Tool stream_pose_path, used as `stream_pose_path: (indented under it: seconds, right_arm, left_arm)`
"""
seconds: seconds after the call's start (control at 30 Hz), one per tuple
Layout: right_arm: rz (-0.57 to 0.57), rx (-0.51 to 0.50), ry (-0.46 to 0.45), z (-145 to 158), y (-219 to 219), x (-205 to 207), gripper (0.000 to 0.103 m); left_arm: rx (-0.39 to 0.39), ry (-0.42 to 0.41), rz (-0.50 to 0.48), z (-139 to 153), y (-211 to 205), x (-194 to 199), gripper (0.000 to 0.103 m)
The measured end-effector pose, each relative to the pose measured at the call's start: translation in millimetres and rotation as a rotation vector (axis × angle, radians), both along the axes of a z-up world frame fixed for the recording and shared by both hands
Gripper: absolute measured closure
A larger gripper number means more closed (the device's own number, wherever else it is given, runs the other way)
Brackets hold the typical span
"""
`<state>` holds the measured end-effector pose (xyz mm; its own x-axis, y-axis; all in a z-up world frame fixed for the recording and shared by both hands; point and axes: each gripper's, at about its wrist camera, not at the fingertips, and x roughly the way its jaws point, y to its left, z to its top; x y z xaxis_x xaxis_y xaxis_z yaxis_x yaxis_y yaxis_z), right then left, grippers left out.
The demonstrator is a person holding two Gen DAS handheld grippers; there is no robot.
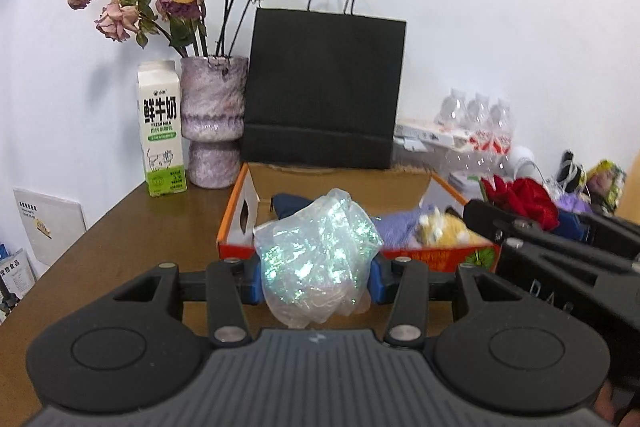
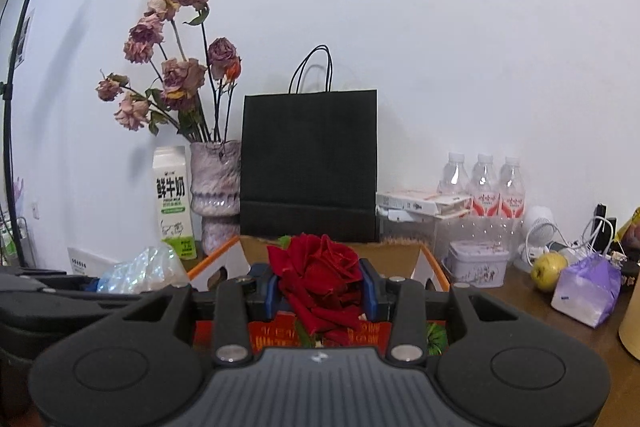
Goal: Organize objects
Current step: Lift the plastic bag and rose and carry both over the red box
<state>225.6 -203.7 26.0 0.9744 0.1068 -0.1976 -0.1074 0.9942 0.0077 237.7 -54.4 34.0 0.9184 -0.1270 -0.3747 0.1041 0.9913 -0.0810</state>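
My left gripper (image 1: 316, 279) is shut on a crumpled iridescent plastic bag (image 1: 320, 259) and holds it just in front of an open orange-rimmed cardboard box (image 1: 236, 211). The box holds a dark blue item (image 1: 290, 207), a purple cloth (image 1: 396, 227) and a yellow plush toy (image 1: 440, 231). My right gripper (image 2: 320, 291) is shut on a red rose (image 2: 320, 279) above the same box (image 2: 430, 261). The rose (image 1: 520, 201) and the right gripper (image 1: 560, 251) also show at the right of the left wrist view. The plastic bag (image 2: 140, 271) shows at the left of the right wrist view.
Behind the box stand a black paper bag (image 1: 324, 91), a vase of dried roses (image 1: 212, 123) and a milk carton (image 1: 162, 129). To the right are water bottles (image 2: 484, 187), a lavender tin (image 2: 476, 267), a green apple (image 2: 548, 269), a purple packet (image 2: 584, 289) and cables.
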Motion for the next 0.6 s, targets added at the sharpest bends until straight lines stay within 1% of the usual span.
stream_pose_path:
  seconds: [0.27, 0.6]
  right_arm:
    - [0.000, 0.011, -0.007, 1.7, -0.8, 33.7, 0.066]
    - [0.010, 0.013, 0.018, -5.7, -5.1, 78.8, 0.066]
  left_arm:
    - [-0.039, -0.009, 0.028, 5.5, 0.3, 33.4, 0.056]
    - [-0.035, 0.000, 0.038, 1.6, -3.3, 75.8, 0.056]
